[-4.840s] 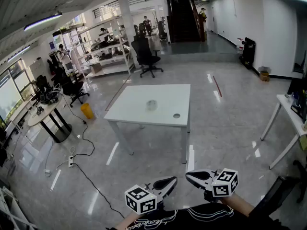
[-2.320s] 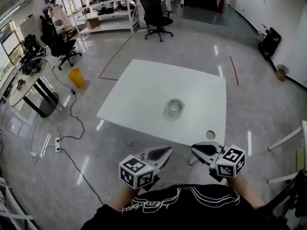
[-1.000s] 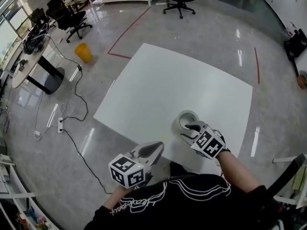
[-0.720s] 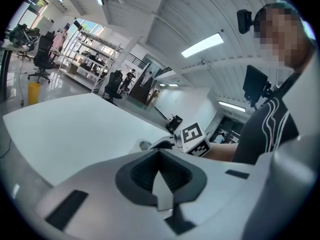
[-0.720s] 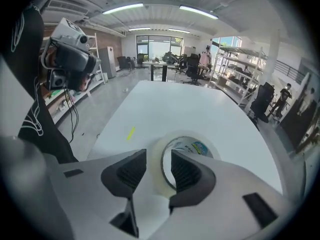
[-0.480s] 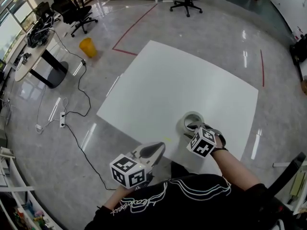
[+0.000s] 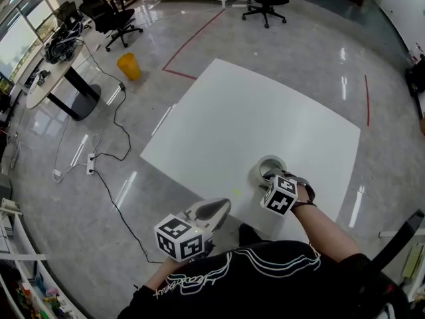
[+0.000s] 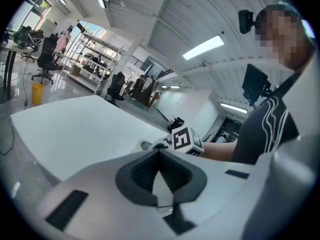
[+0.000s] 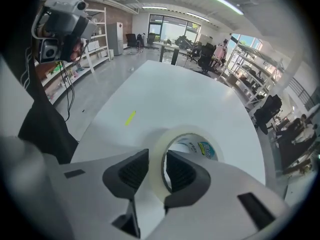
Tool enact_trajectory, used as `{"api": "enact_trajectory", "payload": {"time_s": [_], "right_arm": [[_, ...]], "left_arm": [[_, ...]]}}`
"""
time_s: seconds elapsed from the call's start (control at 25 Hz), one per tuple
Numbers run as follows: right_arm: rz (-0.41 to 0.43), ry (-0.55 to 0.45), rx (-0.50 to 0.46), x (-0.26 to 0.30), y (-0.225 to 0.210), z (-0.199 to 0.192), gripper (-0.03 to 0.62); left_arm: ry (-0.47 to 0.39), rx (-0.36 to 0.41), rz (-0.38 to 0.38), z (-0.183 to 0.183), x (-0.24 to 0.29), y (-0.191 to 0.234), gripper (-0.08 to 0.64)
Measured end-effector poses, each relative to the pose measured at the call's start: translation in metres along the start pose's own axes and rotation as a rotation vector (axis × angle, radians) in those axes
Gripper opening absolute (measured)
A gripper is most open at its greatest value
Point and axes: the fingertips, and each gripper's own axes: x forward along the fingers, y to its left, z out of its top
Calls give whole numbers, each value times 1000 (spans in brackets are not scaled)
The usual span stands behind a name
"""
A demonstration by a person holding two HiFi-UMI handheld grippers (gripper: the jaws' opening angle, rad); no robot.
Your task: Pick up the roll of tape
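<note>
A clear roll of tape (image 7: 271, 164) lies flat near the front right edge of the white table (image 7: 232, 118). My right gripper (image 7: 268, 177) points steeply down onto it. In the right gripper view the jaws are closing astride the roll's wall (image 9: 165, 151), one pad outside the ring and one inside, both touching it. The roll still rests on the table (image 9: 165, 94). My left gripper (image 7: 218, 209) hovers shut and empty just off the table's front edge, its jaws (image 8: 159, 156) meeting tip to tip.
A small yellow mark (image 9: 130, 117) sits on the table left of the roll. On the floor at the left stand a yellow bin (image 7: 128, 66), a round desk (image 7: 63, 68) with office chairs, and trailing cables (image 7: 99, 158). Red floor lines (image 7: 192, 42) run beyond the table.
I walked up to the table. In the last second my right gripper sank over the roll's near wall and its jaws narrowed onto it. The left gripper stayed put.
</note>
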Motion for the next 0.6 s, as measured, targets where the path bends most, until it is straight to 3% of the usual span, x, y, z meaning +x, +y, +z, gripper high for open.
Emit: {"api": "enact_trajectory", "payload": {"time_s": [0.36,0.6], "right_arm": [[6,-2,39,-4,0,0,102],[-16,-57,136,-8,-5,2,100]], "left_arm": [[-10,-3,16,0,-16,-5,3],[-15,-1,12,-3,-23,-5,3]]}}
